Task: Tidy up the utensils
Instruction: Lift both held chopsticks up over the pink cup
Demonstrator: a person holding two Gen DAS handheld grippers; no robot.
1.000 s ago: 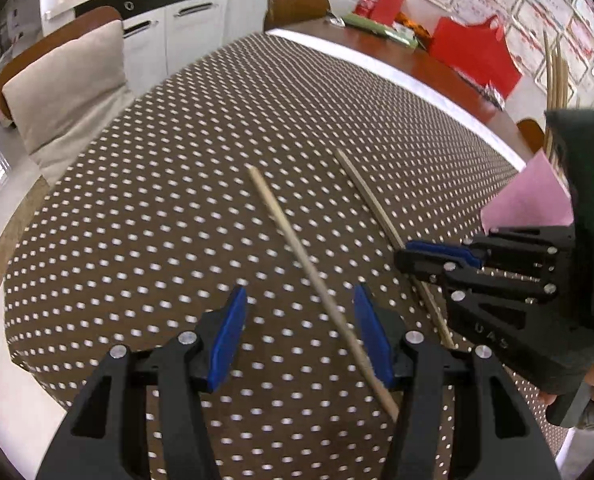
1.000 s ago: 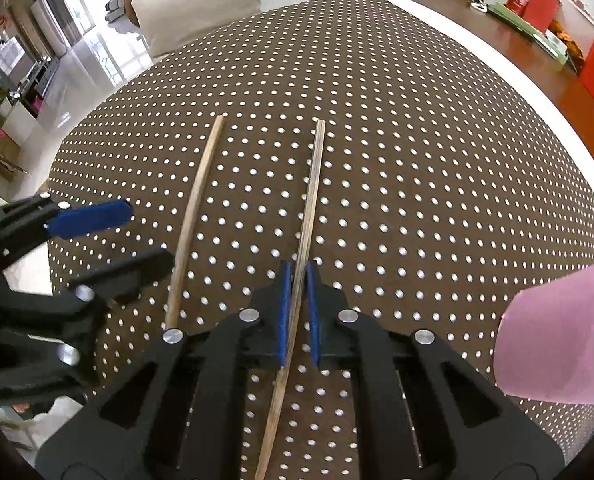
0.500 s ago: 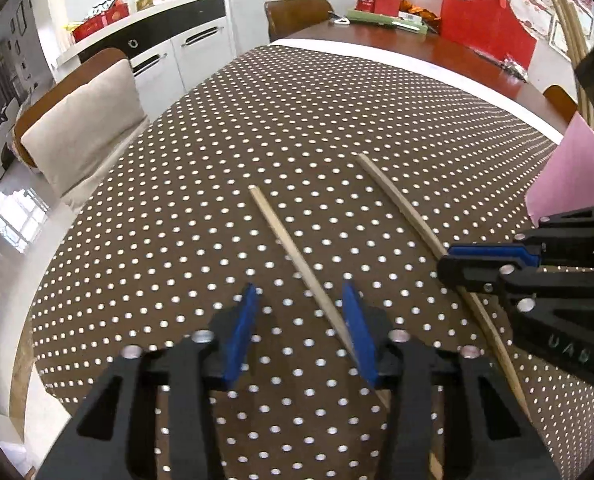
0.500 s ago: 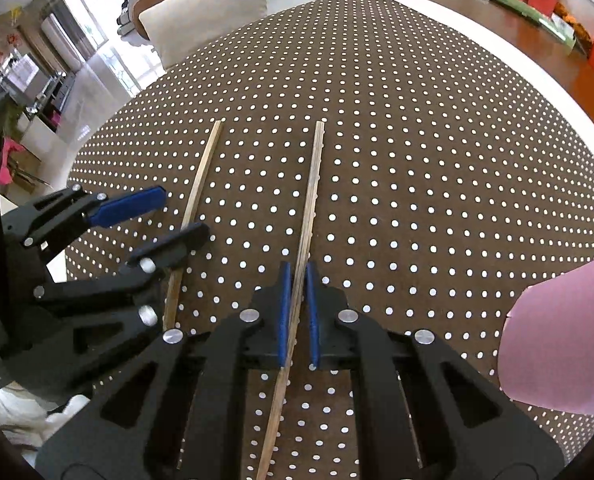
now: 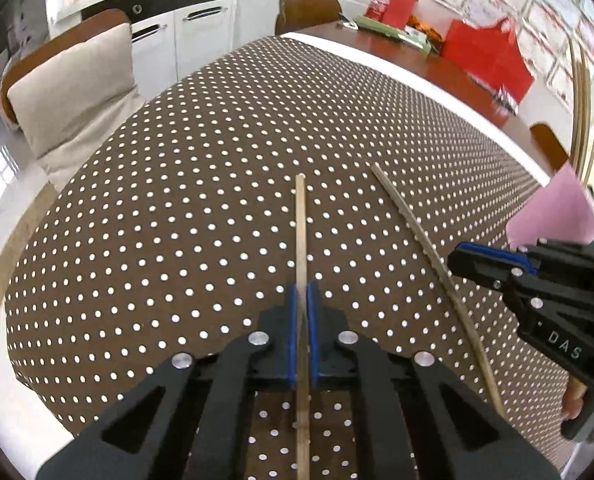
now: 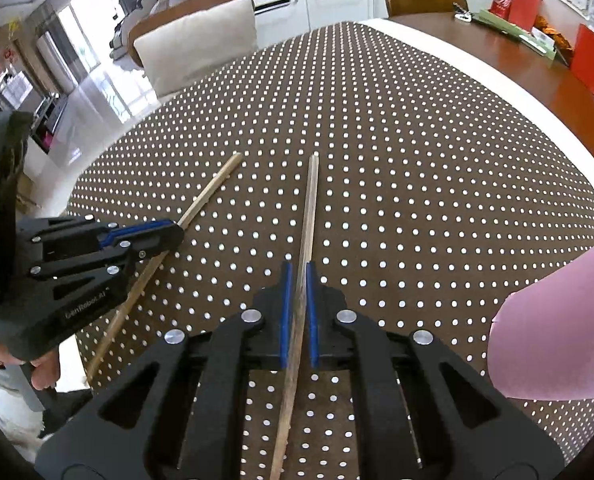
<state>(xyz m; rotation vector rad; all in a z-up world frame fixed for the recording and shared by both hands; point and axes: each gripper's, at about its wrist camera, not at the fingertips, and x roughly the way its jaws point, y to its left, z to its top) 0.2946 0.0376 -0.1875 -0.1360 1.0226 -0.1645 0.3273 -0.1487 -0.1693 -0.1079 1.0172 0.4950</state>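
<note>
Two wooden chopsticks lie over a brown polka-dot tablecloth. My left gripper is shut on the lighter left chopstick, which runs straight ahead between the blue pads. My right gripper is shut on the darker right chopstick. The left wrist view shows the right chopstick slanting toward the right gripper. The right wrist view shows the left chopstick leading into the left gripper.
A pink container stands at the right with more chopsticks sticking up from it; it also shows as a pink container beside my right gripper. A cushioned chair stands at the far left edge. Red bags sit on the bare wood beyond.
My left gripper has closed from wide open onto the left chopstick, which now lies straight between the pads. The right gripper kept its grip and hardly moved.
</note>
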